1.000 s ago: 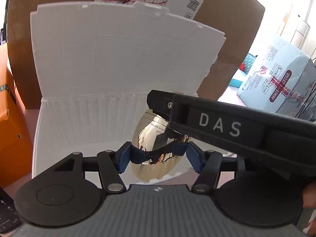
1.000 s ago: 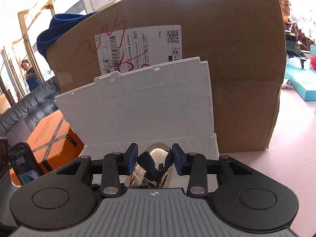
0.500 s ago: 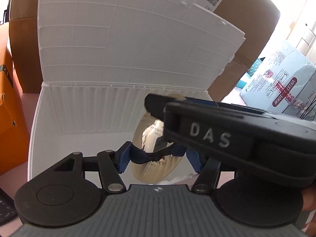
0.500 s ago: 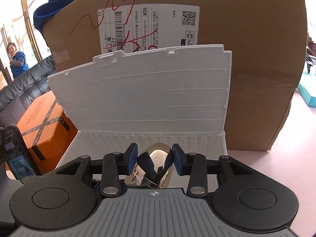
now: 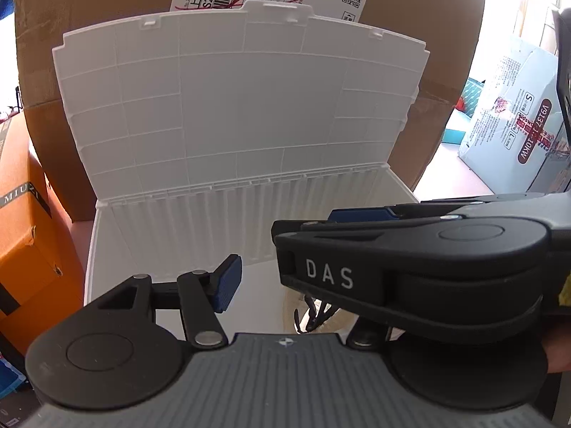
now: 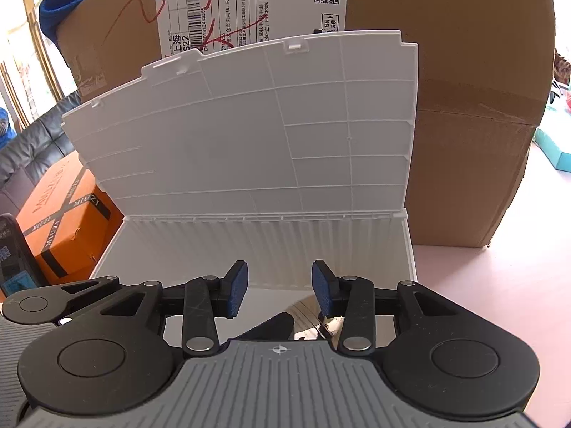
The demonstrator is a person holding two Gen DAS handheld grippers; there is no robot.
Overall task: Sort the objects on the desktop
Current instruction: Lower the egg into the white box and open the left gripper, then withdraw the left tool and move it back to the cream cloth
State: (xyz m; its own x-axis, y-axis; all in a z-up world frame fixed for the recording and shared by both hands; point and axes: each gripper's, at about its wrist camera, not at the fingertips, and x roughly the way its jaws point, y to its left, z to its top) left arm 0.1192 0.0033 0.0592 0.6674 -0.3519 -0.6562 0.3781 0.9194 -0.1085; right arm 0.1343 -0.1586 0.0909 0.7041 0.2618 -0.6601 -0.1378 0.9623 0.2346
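A white plastic box [image 5: 91,249] stands with its ribbed lid [image 5: 232,107] upright. A shiny gold object [image 5: 314,315] lies low inside it, mostly hidden under the body of my right gripper [image 5: 428,260], which crosses the left wrist view. My left gripper [image 5: 285,285] is open over the box; its left pad [image 5: 226,281] touches nothing and its right finger is hidden. In the right wrist view my right gripper [image 6: 280,290] is open above the box [image 6: 408,249], with only white box floor between its pads. The gold object [image 6: 305,315] shows just below the right finger.
A large cardboard carton [image 6: 464,71] stands right behind the box. An orange box [image 6: 67,207] sits to its left with a dark device [image 6: 14,260] beside it. A pale blue package [image 5: 514,135] is at the right, on the pink tabletop [image 6: 499,303].
The gold object, held up between the fingers before, now lies lower in the box with no pad on it. The right gripper's pads have spread slightly, and it now sits lower across the left wrist view.
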